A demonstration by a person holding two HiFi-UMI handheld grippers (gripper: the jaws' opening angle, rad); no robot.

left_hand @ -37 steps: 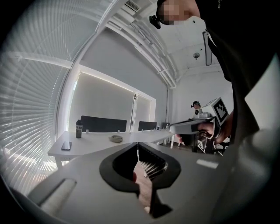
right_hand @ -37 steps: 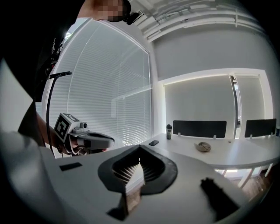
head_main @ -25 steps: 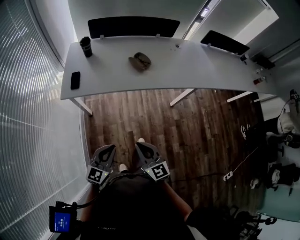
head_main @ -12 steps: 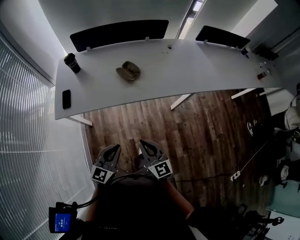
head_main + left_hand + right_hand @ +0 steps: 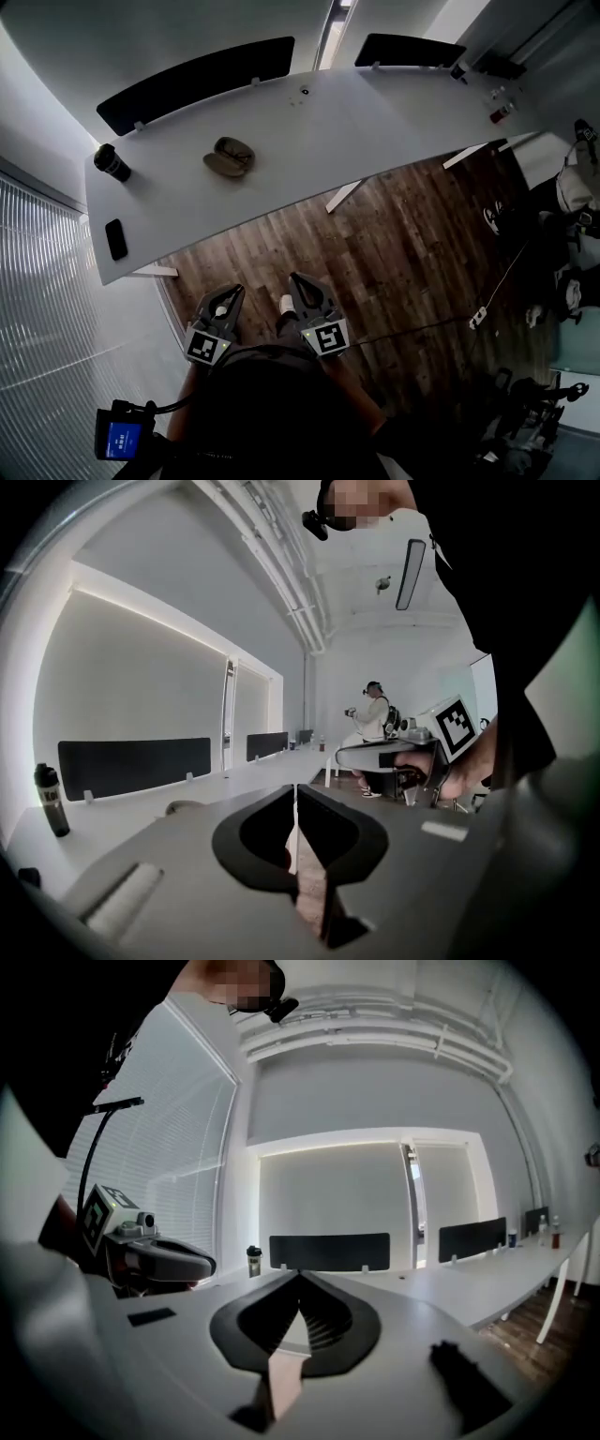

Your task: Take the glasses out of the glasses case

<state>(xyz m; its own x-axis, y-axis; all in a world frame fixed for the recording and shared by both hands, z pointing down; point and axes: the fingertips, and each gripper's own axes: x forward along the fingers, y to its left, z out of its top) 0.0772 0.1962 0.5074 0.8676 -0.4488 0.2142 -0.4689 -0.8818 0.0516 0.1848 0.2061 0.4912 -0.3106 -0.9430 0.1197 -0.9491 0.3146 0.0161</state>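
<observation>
Left hand-held gripper [image 5: 229, 292], right hand-held gripper [image 5: 298, 281] — both closed — bearing square markers [image 5: 207, 348]

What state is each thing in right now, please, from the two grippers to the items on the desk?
Left gripper: shut, nothing between the jaws.
Right gripper: shut, nothing between the jaws.
Glasses case: lying on the desk, untouched; too small to tell whether it is open or closed.
Tumbler: standing upright.
Phone: lying flat, screen dark.
</observation>
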